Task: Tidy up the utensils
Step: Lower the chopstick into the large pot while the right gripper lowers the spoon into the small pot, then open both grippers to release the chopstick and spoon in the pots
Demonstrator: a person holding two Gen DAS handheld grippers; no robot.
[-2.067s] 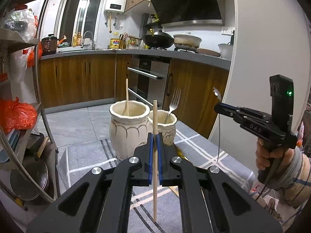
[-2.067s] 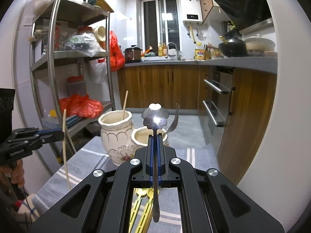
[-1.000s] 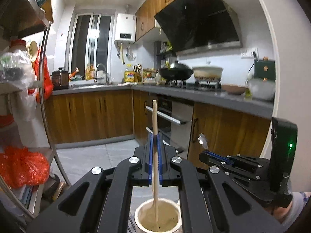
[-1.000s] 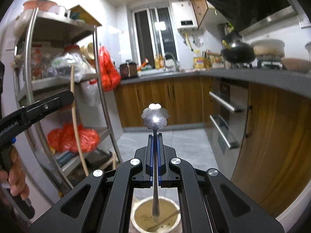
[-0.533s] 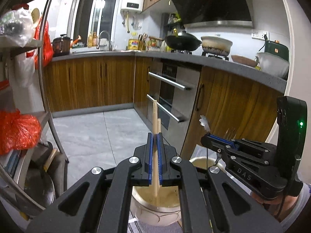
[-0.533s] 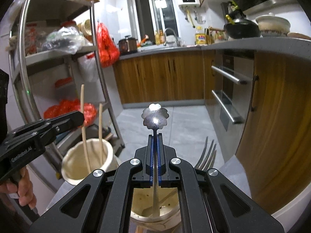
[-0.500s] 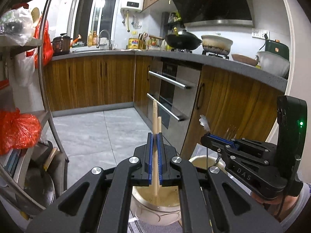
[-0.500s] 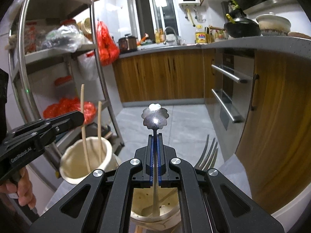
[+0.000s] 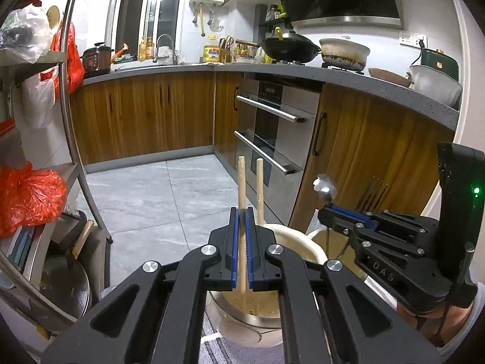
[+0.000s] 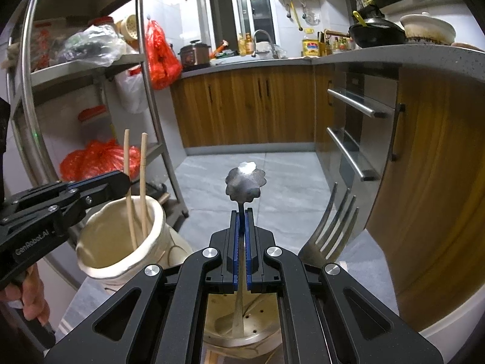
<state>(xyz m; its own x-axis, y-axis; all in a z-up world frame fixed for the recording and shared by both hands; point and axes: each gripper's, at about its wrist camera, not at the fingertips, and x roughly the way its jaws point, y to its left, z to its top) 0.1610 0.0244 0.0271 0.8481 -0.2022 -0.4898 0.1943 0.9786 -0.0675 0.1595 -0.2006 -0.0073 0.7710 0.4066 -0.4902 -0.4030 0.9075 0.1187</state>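
Observation:
My left gripper [image 9: 241, 212] is shut on a wooden chopstick [image 9: 241, 179] whose lower end is inside the tall cream jar [image 9: 298, 238]. A second chopstick [image 9: 259, 182] leans in that jar just to its right. My right gripper [image 10: 241, 212] is shut on the handle of a metal spoon [image 10: 245, 180] with a flower-shaped end. The spoon's bowl hangs down inside the shorter cream jar [image 10: 218, 338]. A fork [image 10: 330, 227] stands in that same jar, tines up. In the right wrist view the tall jar [image 10: 121, 261] and left gripper [image 10: 122, 182] are on the left.
A metal shelf rack [image 9: 69, 121] with red bags [image 9: 27, 194] stands close on the left. Wooden cabinets and an oven [image 9: 272, 127] lie ahead and to the right. The jars stand on a grey striped cloth [image 9: 221, 348]. A person's hand [image 10: 30, 300] holds the left gripper's handle.
Both grippers have sunk and tilted down over the jars. The chopstick and the spoon now reach deeper into their jars. Both grips have stayed shut.

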